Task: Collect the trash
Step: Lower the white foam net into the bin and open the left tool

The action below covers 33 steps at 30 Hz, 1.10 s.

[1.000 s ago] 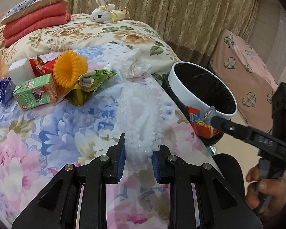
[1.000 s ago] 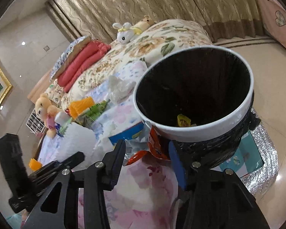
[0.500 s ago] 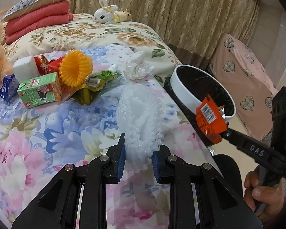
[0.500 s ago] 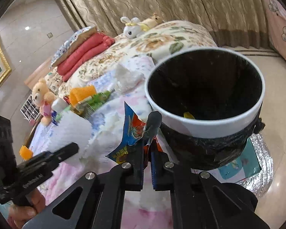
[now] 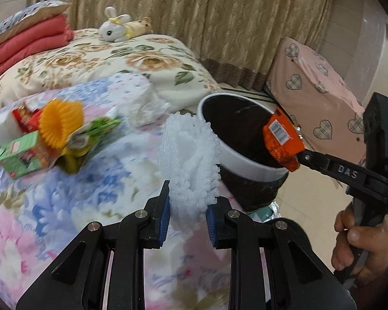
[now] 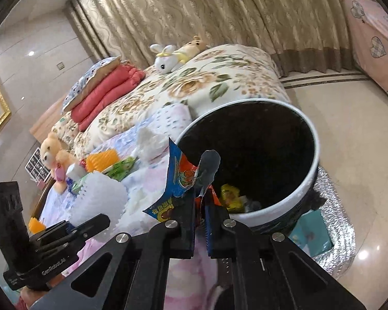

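My left gripper is shut on a white foam net sleeve, lifted off the floral bedspread with its top near the bin's rim. The white bin with a black liner stands beside the bed. My right gripper is shut on an orange and blue snack wrapper, held just before the bin's near rim; in the left wrist view this wrapper hangs over the bin's right rim. Yellow trash lies inside the bin.
On the bed lie a green carton, an orange ruffled piece, a green wrapper, a white block and crumpled tissue. Plush toys and folded red blankets sit farther back. A pink heart-print cover stands at right.
The right gripper shut on the snack wrapper and lifted it from the bed's edge up to the bin's rim. The left gripper raised the foam net and swung toward the bin.
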Each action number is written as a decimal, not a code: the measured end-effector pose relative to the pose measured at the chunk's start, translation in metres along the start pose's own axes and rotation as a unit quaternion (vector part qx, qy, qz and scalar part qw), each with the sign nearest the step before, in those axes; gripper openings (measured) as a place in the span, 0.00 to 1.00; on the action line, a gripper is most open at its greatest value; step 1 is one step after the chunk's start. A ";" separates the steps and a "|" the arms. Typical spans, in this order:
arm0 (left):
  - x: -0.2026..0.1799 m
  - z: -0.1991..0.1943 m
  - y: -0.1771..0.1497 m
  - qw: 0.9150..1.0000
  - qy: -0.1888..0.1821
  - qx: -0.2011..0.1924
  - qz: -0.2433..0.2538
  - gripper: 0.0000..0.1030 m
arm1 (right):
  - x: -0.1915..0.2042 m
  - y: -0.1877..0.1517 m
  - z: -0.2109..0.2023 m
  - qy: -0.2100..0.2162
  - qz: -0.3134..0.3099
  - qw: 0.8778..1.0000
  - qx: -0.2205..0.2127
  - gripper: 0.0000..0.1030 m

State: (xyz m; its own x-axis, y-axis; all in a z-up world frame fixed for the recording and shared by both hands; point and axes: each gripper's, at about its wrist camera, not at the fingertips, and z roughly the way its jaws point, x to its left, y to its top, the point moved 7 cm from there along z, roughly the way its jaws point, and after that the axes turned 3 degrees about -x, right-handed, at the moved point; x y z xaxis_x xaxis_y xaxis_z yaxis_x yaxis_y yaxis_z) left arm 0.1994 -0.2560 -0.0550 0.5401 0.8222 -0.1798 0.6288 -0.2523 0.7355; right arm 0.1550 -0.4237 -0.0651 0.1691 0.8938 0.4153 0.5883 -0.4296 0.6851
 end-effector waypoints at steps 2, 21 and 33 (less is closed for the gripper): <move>-0.008 0.004 0.006 1.000 -0.006 -0.001 0.007 0.22 | -0.006 0.006 0.003 -0.004 0.002 1.000 0.002 0.05; -0.058 0.061 0.045 0.998 -0.043 0.026 0.030 0.26 | -0.052 0.030 0.027 -0.022 0.029 0.999 0.039 0.17; -0.044 0.057 0.040 0.999 -0.039 0.022 0.003 0.61 | -0.056 0.034 0.016 -0.021 0.048 0.998 0.019 0.51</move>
State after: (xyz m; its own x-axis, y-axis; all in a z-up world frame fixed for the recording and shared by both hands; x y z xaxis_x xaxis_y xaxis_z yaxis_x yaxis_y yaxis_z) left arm 0.2327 -0.3319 -0.0550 0.5844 0.7792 -0.2264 0.6483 -0.2806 0.7078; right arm 0.1781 -0.4863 -0.0746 0.2598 0.8534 0.4518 0.5966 -0.5098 0.6199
